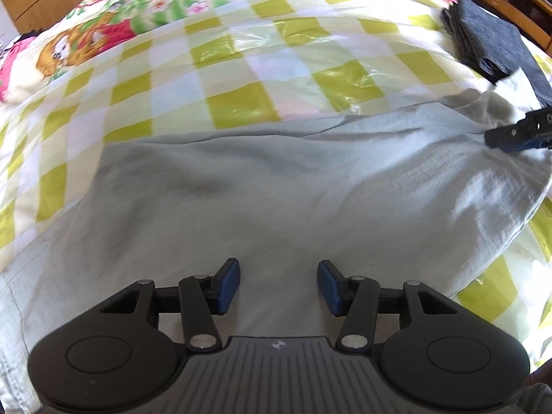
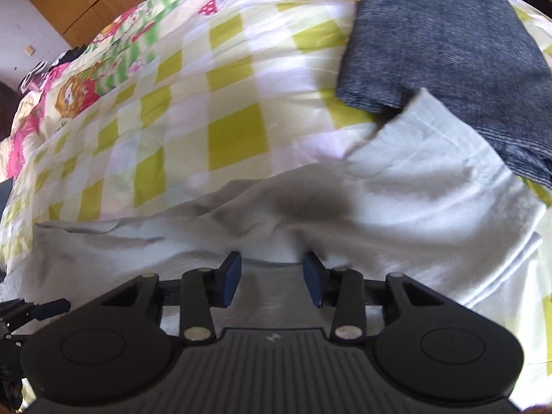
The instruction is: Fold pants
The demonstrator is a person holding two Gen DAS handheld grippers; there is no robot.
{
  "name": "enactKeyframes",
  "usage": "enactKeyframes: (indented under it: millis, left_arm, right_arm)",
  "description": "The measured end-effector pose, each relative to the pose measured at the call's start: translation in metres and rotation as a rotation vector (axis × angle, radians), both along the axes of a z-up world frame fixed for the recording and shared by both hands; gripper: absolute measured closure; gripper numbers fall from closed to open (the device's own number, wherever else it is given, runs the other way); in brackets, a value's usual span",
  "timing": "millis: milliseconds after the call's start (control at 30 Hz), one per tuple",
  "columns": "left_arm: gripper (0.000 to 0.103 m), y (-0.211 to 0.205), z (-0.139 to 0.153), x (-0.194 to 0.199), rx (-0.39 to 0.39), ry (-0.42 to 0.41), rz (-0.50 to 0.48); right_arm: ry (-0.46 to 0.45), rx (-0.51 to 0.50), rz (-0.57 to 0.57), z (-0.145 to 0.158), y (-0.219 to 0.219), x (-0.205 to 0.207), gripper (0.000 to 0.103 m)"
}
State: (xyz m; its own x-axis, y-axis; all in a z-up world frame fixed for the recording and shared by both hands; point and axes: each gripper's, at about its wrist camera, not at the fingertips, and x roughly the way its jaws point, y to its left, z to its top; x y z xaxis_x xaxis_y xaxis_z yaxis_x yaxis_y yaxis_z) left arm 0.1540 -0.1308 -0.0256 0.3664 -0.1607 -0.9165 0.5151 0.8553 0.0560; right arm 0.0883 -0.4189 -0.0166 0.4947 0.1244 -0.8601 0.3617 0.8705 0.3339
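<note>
**Hovering over pale pants on a chequered bed**

Starting at the far left, we see a cartoon-printed cloth (image 1: 69,45) in pink, orange and green, soft and rumpled, at the far edge of the bed. Beside it the chequered bedsheet (image 1: 238,65) spreads out in lime, cream and white squares; a glossy sheen over part of it looks like thin clear plastic, though we cannot be sure.

Nearer to us lie the pants (image 1: 276,189), a pale grey woven fabric with a fine linen-like grain, lying in a broad band from left to right with shallow creases along the far edge. The left gripper (image 1: 278,284) hangs directly above the near part of this cloth; its two blue pads stand apart with bare fabric showing between them, and nothing is pinched.

In the right wrist view the same pants (image 2: 396,200) bunch into a raised ridge just beyond the right gripper (image 2: 272,283). Its jaws are parted too, and the pads sit on either side of a patch of the cloth without visibly pressing it. A stitched hem runs along the cloth's far right corner.

Furthest right, a folded dark garment (image 2: 448,55) of ribbed grey-blue fabric forms a neat rectangle, its near edge touching the pale cloth's corner.
</note>
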Motion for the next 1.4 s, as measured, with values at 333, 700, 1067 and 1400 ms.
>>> enactKeyframes:
  millis: [333, 700, 1067, 1400]
  left_arm:
    - [0.04, -0.015, 0.002, -0.002, -0.03, 0.011, -0.04]
    - [0.039, -0.043, -0.007, -0.009, 0.009, 0.004, -0.102]
    - [0.036, -0.042, -0.009, -0.007, -0.018, 0.009, -0.118]
    - [0.035, -0.039, -0.01, -0.013, -0.025, -0.003, -0.131]
  right_arm:
    - [-0.008, -0.017, -0.139, 0.002, -0.039, -0.03, 0.06]
    - [-0.016, 0.007, -0.374, 0.008, -0.081, -0.083, 0.058]
    - [-0.16, 0.289, -0.662, -0.016, -0.106, -0.103, 0.054]
    - [-0.223, 0.414, -0.726, -0.037, -0.114, -0.094, 0.057]
